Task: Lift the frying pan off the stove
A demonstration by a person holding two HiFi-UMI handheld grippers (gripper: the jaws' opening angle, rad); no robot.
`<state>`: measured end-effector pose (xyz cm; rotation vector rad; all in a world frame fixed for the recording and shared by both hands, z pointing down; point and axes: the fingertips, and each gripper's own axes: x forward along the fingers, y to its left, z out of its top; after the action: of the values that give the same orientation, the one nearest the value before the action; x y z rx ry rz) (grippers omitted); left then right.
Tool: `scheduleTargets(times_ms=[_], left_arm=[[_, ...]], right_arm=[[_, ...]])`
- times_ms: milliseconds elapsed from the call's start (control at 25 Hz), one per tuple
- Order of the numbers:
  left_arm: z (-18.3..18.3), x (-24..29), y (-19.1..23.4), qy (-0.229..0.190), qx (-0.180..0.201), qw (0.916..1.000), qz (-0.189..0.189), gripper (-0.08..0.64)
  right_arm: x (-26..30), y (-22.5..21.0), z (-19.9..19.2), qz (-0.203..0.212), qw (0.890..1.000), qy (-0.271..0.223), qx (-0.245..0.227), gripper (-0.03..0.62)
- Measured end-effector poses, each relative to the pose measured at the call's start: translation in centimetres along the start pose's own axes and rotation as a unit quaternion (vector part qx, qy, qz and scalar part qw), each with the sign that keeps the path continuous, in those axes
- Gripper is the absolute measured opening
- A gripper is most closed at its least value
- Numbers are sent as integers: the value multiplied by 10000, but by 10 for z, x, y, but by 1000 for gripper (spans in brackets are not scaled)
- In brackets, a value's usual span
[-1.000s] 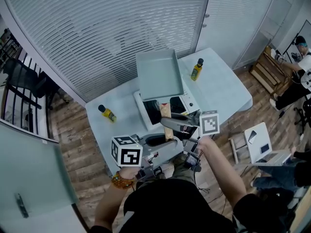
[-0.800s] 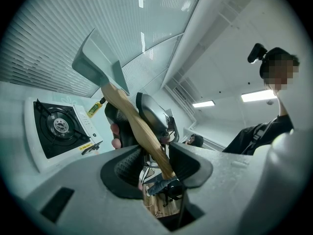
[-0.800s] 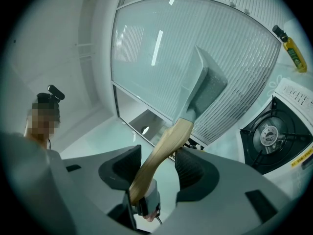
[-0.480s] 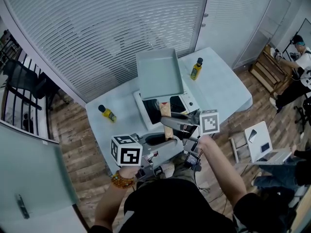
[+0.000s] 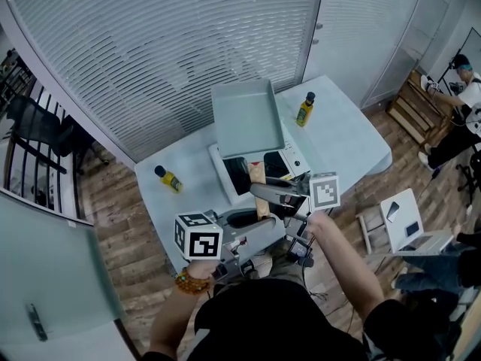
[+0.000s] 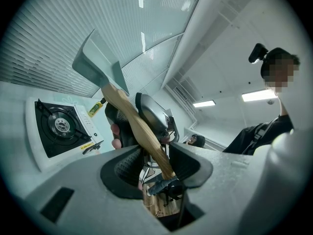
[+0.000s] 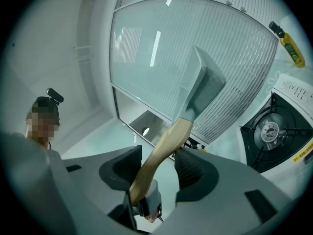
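A square pale-green frying pan (image 5: 246, 117) with a wooden handle (image 5: 258, 186) hangs tilted in the air above the white gas stove (image 5: 289, 162) on the table. Both grippers hold its handle. My right gripper (image 5: 264, 192) is shut on the handle nearer the pan, and my left gripper (image 5: 252, 218) is shut on it near its end. In the left gripper view the handle (image 6: 139, 126) runs up between the jaws to the pan (image 6: 98, 58), with the stove (image 6: 61, 126) at the left. In the right gripper view the handle (image 7: 161, 148) crosses between the pads toward the pan (image 7: 205, 84), with the burner (image 7: 271, 131) at the right.
Two yellow bottles (image 5: 168, 177) (image 5: 304, 108) stand on the pale table (image 5: 346, 138), left and right of the stove. A laptop (image 5: 409, 228) rests on a stool to the right. A person (image 5: 462, 89) sits at the far right. Ribbed glass walls rise behind the table.
The pan and both grippers keep their places; only the head view has drifted slightly.
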<state>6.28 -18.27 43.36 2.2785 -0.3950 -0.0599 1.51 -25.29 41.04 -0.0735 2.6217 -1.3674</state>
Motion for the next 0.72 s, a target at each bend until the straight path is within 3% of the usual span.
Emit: scheduleTargets(times_ms=[720], left_arm=[[0, 1, 2, 22, -9, 10000, -2, 172]], right_arm=[[-1, -1, 1, 42, 9999, -87, 113, 199]])
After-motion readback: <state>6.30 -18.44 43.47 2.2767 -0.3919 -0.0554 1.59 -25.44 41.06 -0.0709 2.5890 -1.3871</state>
